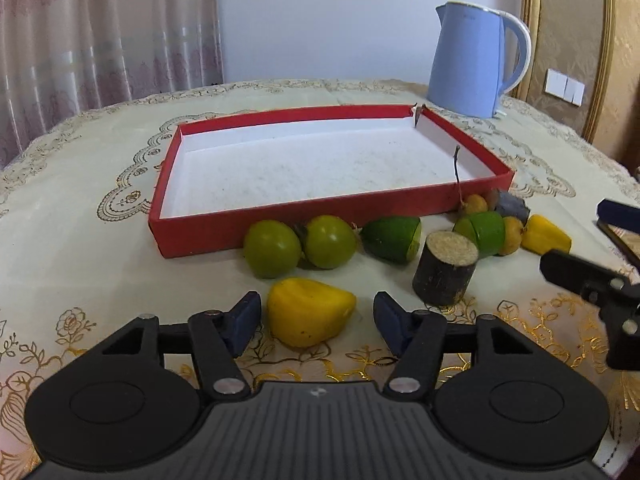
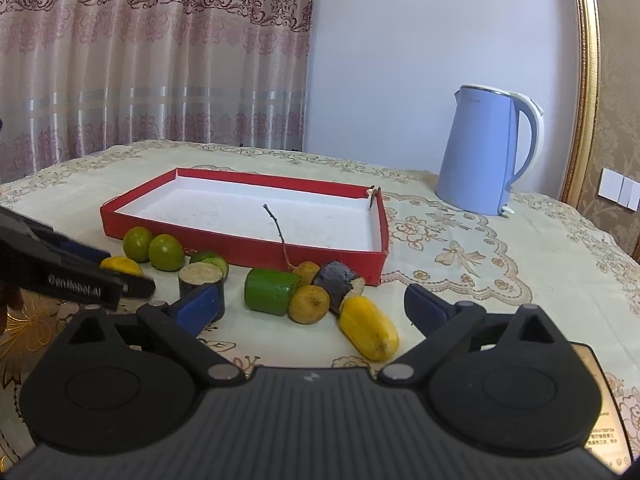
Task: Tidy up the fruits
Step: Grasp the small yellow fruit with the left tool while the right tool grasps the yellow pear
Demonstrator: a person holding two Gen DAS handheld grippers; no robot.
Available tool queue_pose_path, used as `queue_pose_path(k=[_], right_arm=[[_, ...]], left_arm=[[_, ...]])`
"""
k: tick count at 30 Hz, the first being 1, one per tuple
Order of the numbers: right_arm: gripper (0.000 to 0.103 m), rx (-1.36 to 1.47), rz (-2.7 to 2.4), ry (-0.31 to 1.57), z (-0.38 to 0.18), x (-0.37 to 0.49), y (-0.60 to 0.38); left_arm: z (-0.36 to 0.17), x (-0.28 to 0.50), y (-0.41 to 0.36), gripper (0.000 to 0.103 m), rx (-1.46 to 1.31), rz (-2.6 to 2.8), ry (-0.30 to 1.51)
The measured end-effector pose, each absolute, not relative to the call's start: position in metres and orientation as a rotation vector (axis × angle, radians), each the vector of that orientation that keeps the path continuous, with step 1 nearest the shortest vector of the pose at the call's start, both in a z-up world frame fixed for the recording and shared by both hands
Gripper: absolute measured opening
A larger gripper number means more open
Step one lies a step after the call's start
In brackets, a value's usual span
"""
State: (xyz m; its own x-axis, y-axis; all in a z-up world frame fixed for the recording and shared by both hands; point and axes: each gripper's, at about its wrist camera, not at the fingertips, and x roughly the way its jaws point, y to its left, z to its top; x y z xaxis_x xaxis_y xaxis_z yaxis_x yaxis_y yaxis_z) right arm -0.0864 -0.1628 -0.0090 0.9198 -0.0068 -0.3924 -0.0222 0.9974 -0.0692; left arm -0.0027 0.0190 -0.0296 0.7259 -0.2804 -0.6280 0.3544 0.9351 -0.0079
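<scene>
A shallow red tray (image 1: pixel 192 236) (image 2: pixel 240 246) with a white inside lies on the table, nothing in it. Fruits lie in front of it. My left gripper (image 1: pixel 316 322) is open, its pads on either side of a yellow fruit (image 1: pixel 308 312), not touching. Beyond are two green round fruits (image 1: pixel 272 248) (image 1: pixel 330 242), a green cut piece (image 1: pixel 394 238) and a dark sugarcane stub (image 1: pixel 444 268). My right gripper (image 2: pixel 314 308) is open; ahead of it lie a green cylinder (image 2: pixel 270 290), brown longans (image 2: pixel 310 304), a dark piece (image 2: pixel 338 278) and a yellow fruit (image 2: pixel 368 332).
A blue kettle (image 1: pixel 472 60) (image 2: pixel 484 152) stands at the back right of the table. The table has a cream patterned cloth (image 1: pixel 80 208). A curtain and a wall lie behind. The left gripper's finger (image 2: pixel 72 276) shows at the left of the right wrist view.
</scene>
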Motion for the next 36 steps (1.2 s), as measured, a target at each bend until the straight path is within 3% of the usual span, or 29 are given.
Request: queue_pose_path(k=[5,14,17,21,24,27,30,36], right_arm=[[0.099,-0.065,-0.005,0.407,-0.010,-0.084,-0.167],[0.095,-0.064,-0.008,0.432,-0.015,-0.077,-0.173],[0.086,-0.057,-0.017,0.454,-0.018,-0.072,-0.181],[0.062,-0.017,-0.015,0.504,-0.022,-0.061,-0.196],[0.051,0.018,-0.006,0.548,-0.025,-0.053,-0.208],[0.050,0.009,-0.017,0.570,-0.030,-0.046,-0.216],[0.035,0.039,0.034,0.601,-0.032,-0.041,-0.220],[0.030,0.010,0.031,0.600,-0.031,-0.043,-0.215]], left_arm=[[-0.030,-0.001,0.018,0.045,0.111,-0.326,0.660],[-0.020,-0.004,0.026,0.044,0.064,-0.327,0.653],[-0.013,-0.009,0.024,0.044,0.085,-0.309,0.616],[-0.007,-0.014,0.023,0.044,0.110,-0.300,0.584],[-0.004,-0.016,0.021,0.044,0.123,-0.291,0.571],[-0.003,-0.018,0.018,0.044,0.134,-0.288,0.558],[-0.002,-0.018,0.016,0.044,0.139,-0.281,0.555],[0.002,-0.018,0.013,0.044,0.161,-0.237,0.544]])
